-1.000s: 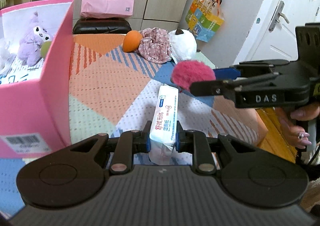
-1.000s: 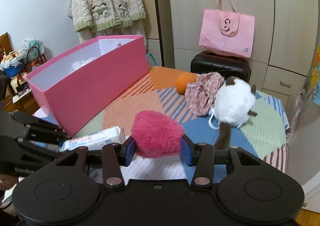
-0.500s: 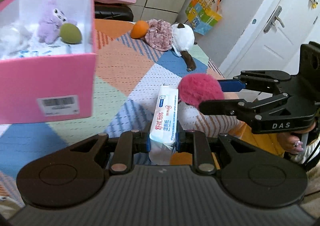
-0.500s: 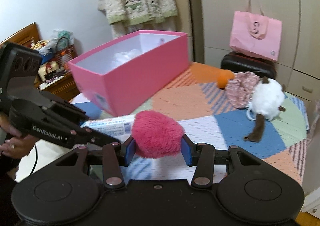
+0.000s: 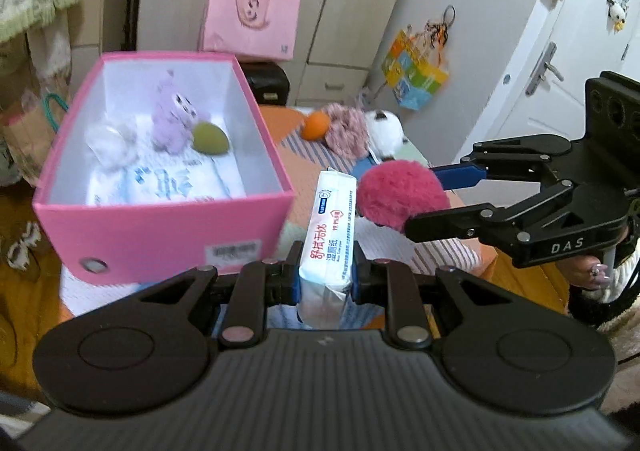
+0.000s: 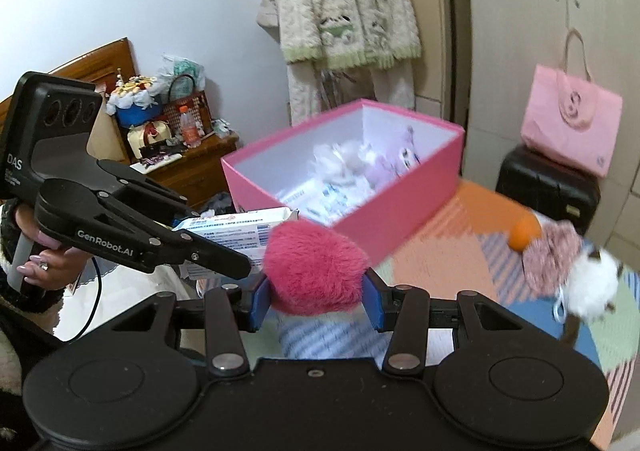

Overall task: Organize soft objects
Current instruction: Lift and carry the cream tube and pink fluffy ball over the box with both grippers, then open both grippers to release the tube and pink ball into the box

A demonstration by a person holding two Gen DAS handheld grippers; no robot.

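Gripping one pack of wet wipes (image 5: 329, 247), your left gripper (image 5: 326, 279) has its blue pads pressed on both sides of the pack, which stands up between them and carries red Chinese characters I cannot read. Your right gripper (image 6: 316, 301) is clamped on one fuzzy magenta pom-pom (image 6: 316, 271), squeezed between its two blue pads. From the left wrist view that pom-pom sits just beside the pack's upper end, and the right tool's body reads "DAS"; from the right wrist view the left tool reads "GenRobot.AI" and "DAS".

Beyond both tools, one open pink box (image 5: 168, 229) rests on the patchwork cover (image 6: 440, 263), with a barcode sticker on its near wall, too blurred to read. Inside it you have one purple plush (image 5: 173, 119), one olive-green ball (image 5: 211, 138), one white fluffy item (image 5: 108, 143) and flat white packs with blue print, number unclear.

Farther back on the cover lie one orange ball (image 5: 315, 126), one floral fabric piece (image 5: 347, 128) and one white plush (image 5: 385, 130). One pink tote bag (image 5: 252, 21) stands behind.
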